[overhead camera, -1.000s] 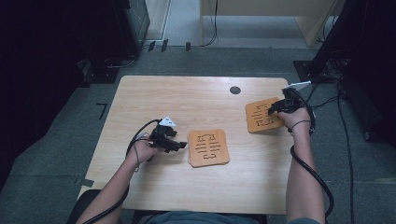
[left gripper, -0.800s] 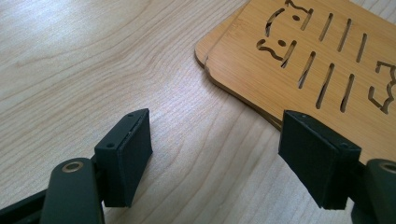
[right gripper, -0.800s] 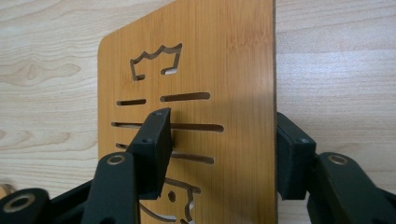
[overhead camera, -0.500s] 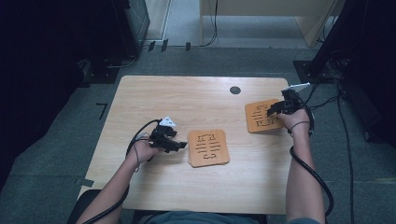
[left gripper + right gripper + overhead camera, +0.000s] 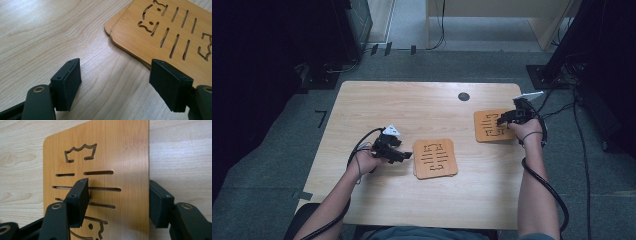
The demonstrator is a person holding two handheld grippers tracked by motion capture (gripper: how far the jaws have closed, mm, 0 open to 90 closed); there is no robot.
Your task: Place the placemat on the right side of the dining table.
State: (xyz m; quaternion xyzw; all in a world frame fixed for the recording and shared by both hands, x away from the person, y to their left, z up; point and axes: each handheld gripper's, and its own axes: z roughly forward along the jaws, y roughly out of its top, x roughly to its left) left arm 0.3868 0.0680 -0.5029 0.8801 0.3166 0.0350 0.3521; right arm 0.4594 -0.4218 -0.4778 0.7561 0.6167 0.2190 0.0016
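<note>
Near the bottom of the high view, left of centre, my left gripper [image 5: 404,156] rested on the pale wooden table [image 5: 377,107] with its jaws spread wide and empty, just left of the square bamboo trivets with cut-out slots, a stack of two [image 5: 435,158]. Its own view showed the stack's corner [image 5: 160,32] lying slightly offset, and one pad [image 5: 170,85] reaching over that edge. I judged that closing from there could catch just the top board and skew the pile, or simply nudge both sideways.

Farther up, at the right of the frame, my right gripper [image 5: 503,119] sat over the single bamboo trivet with a crown cut-out [image 5: 491,126]. Its jaws stood apart: one pad [image 5: 78,200] lay over the board's face, the other past its straight edge. I reckoned a pinch on so thin a board could slip off, or tip it against the table.

Set against half a second earlier, neither hand nor any board had visibly shifted.
</note>
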